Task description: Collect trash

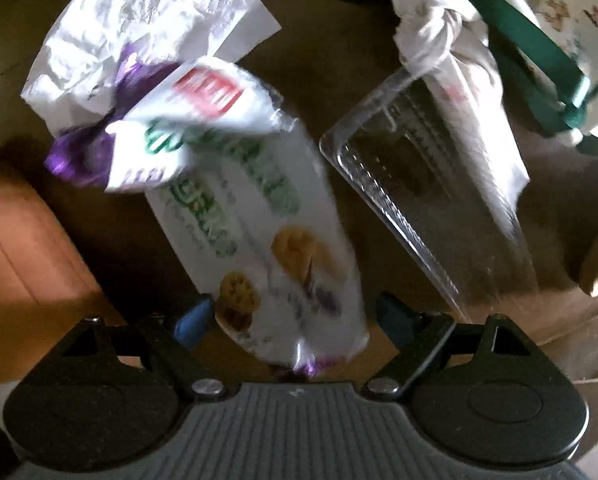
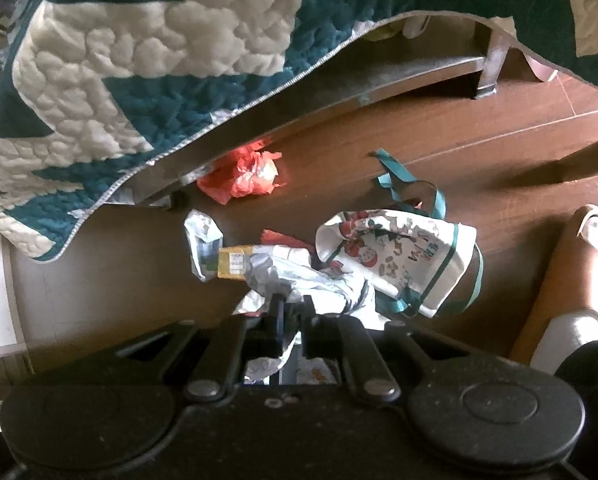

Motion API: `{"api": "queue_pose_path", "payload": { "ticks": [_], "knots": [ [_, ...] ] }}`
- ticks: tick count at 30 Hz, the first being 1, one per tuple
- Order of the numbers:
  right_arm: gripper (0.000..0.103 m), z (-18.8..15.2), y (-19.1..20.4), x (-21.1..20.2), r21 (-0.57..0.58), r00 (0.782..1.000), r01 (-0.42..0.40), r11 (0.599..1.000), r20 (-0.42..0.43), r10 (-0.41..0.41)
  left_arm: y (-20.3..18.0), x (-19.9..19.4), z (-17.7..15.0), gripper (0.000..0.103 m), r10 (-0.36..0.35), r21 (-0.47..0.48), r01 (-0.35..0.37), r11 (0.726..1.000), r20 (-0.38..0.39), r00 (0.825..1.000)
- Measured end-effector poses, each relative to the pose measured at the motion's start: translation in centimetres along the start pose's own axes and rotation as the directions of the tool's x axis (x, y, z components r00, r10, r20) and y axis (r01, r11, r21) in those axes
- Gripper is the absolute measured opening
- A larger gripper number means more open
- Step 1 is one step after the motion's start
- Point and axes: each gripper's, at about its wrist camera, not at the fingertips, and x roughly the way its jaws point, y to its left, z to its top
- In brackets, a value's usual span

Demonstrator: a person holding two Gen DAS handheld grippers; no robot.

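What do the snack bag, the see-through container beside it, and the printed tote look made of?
Snack bag: likely thin glossy plastic film, creased and shiny. Container: clear rigid plastic, apparently, with moulded ridges. Tote: seemingly woven fabric, matte, slumped, green webbing straps.

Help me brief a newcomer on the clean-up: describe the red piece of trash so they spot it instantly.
Find the green-and-white quilt draped over low furniture. On the wooden floor by its hanging edge lies the red wrapper, crumpled. It is the only all-red piece, apart from the silvery litter nearer the printed tote bag.
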Motion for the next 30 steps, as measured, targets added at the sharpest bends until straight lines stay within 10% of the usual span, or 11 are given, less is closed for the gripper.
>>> {"api": "queue_pose_path", "payload": {
  "ticks": [3,14,30],
  "knots": [
    [0.007,0.1,0.0,0.0,0.000,1.000,0.006,1.000,0.003,-0.006,0.0,0.7,0.4,0.087,-0.003,-0.011,0.003,1.000,-0.007,1.000],
    [0.007,0.1,0.0,0.1,-0.019,0.999,0.040,0.999,0.026,-0.039,2.6,0.2,-0.4,0.006,0.013,-0.058,-0.013,0.998,-0.013,1.000],
    [0.007,-0.9,0.8,-2.8,-0.032,0.993,-0.028,0.999,0.110,0.031,3.5,-16.1,-3.7,0.004,-0.025,-0.055,0.038,0.998,0.222,0.975]
  ]
}}
